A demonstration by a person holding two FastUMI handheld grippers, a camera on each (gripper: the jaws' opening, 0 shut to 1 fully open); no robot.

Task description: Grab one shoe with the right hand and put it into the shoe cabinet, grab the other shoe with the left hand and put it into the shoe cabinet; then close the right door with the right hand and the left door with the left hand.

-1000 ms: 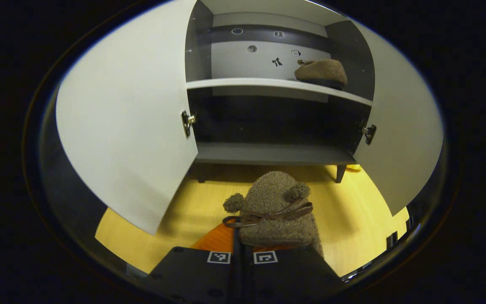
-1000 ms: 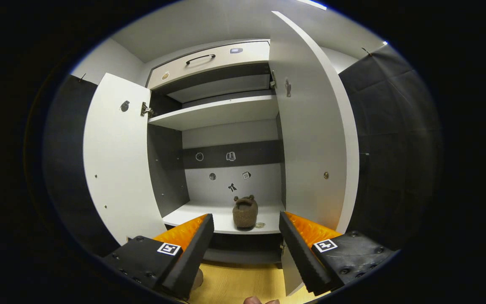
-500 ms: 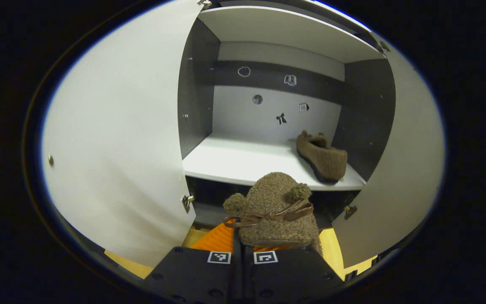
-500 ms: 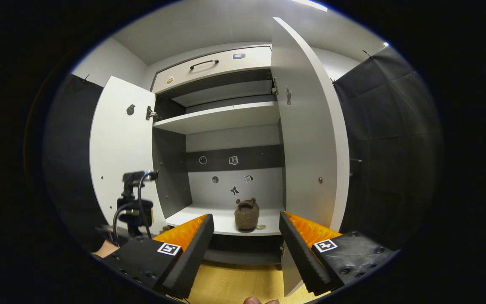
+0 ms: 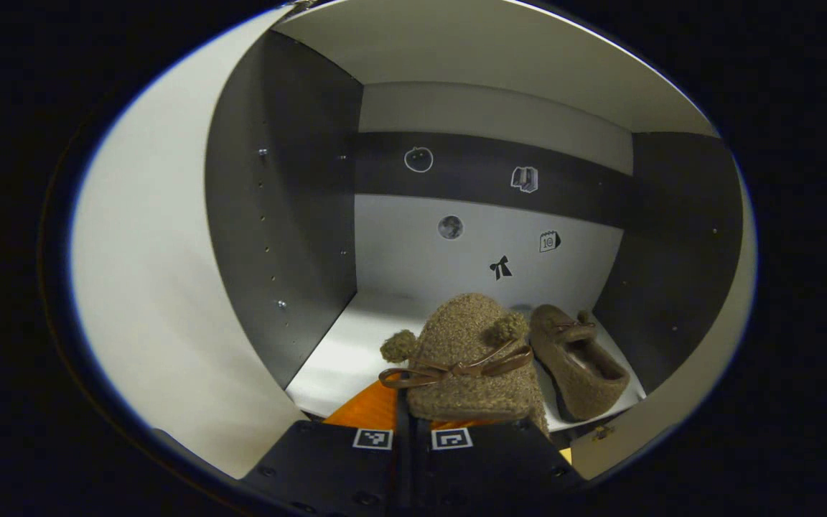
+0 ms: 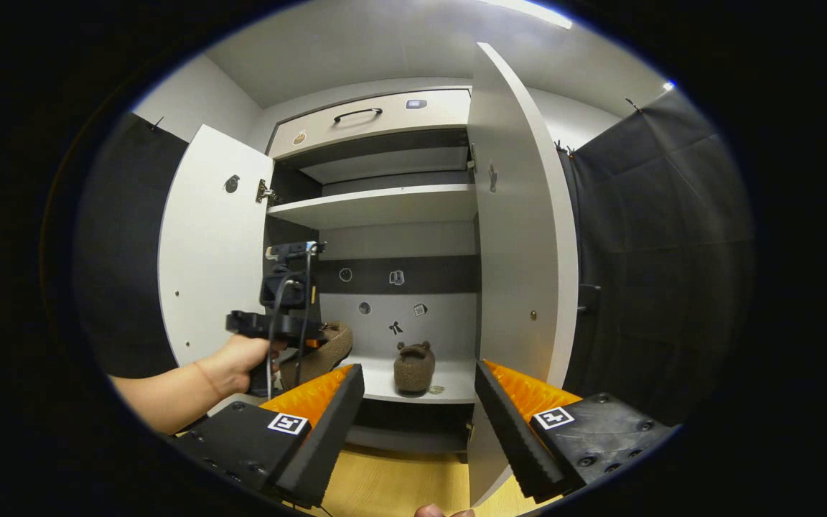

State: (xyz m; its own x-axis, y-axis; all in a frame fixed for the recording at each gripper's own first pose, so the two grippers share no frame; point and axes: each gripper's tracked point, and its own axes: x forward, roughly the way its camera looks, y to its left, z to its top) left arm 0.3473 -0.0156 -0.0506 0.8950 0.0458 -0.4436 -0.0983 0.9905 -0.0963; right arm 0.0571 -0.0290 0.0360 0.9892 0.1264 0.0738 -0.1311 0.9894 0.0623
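Note:
My left gripper (image 5: 406, 413) is shut on a fuzzy brown shoe (image 5: 467, 362) with pompoms and a thin bow. It holds that shoe over the front edge of the white middle shelf (image 5: 345, 352) of the shoe cabinet. The other brown shoe (image 5: 577, 359) lies on that shelf to the right, toe toward the back wall. In the right gripper view a hand holds the left gripper (image 6: 306, 343) with its shoe (image 6: 329, 348) at the shelf's left side. The shelved shoe (image 6: 413, 366) sits in the middle. My right gripper (image 6: 419, 409) is open with nothing in it, back from the cabinet.
Both cabinet doors stand open: the left door (image 6: 205, 251) and the right door (image 6: 521, 244), whose edge faces the right gripper. An upper shelf (image 6: 377, 205) and a drawer with a handle (image 6: 370, 118) sit above. Yellow wood floor (image 6: 399, 488) lies below.
My left gripper rose from near the floor and moved forward with its shoe to the middle shelf. The hand and left gripper came into the right gripper view. The right gripper barely moved.

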